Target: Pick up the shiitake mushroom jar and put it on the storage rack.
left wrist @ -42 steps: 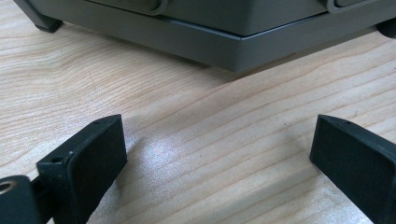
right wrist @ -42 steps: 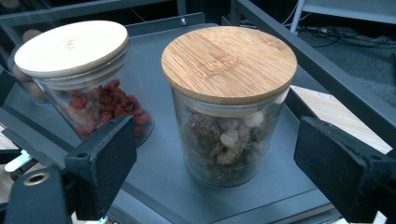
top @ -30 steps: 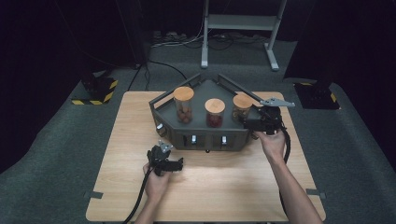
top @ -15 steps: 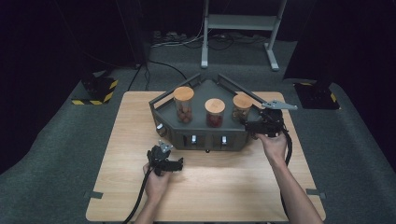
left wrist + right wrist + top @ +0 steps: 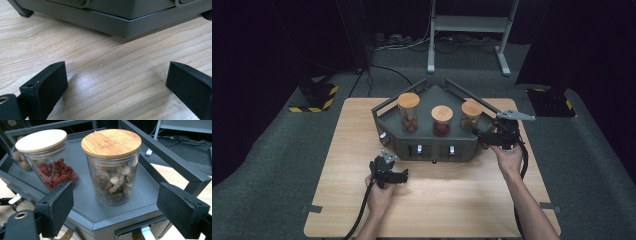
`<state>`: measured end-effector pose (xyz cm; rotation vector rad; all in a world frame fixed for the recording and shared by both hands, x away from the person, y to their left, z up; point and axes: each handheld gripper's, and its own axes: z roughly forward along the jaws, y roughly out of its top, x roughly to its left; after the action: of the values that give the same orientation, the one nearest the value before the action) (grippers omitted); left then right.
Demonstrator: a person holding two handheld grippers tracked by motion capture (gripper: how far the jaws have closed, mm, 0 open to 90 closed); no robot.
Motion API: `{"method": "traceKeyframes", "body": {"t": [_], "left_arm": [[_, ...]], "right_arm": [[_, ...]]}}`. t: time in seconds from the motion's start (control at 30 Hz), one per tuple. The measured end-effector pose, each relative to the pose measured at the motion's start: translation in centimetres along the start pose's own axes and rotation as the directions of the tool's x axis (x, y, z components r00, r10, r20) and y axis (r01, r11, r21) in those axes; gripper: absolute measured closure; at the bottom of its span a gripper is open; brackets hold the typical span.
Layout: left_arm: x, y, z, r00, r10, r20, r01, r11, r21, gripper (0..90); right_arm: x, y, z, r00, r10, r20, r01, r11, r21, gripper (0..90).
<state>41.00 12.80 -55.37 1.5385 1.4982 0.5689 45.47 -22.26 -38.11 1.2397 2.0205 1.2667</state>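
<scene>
Fingers of the right gripper stood spread before the mushroom jar at twelve o'clock, ungrasped; the left gripper lay spread, idle.

A dark lab or recording studio, not a home.
A lone wooden table stands on grey carpet amid black surroundings; cables trail over the floor, hazard-striped bases sit beyond its far corners, and a metal stand rises behind.

Dark room — grey carpet, white metal stand, cables, black-and-yellow hazard-striped base.
</scene>
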Motion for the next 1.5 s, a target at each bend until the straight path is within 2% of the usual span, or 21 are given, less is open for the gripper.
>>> {"method": "traceKeyframes", "body": {"t": [0.93,1.5], "left_arm": [[0.0,0.0,0.0,1.0,0.0,0.0,0.0,1.0,0.0,3.5],[0.0,0.0,0.0,1.0,0.0,0.0,0.0,1.0,0.0,3.5]], "right_arm": [[-1.1,-1.2,-2.0,0.9997,0.02,0.01,-0.02,1.0,-0.023,14.0],[-1.2,-2.3,-2.5,0.9996,0.026,0.009,-0.025,0.999,-0.025,14.1]]}}
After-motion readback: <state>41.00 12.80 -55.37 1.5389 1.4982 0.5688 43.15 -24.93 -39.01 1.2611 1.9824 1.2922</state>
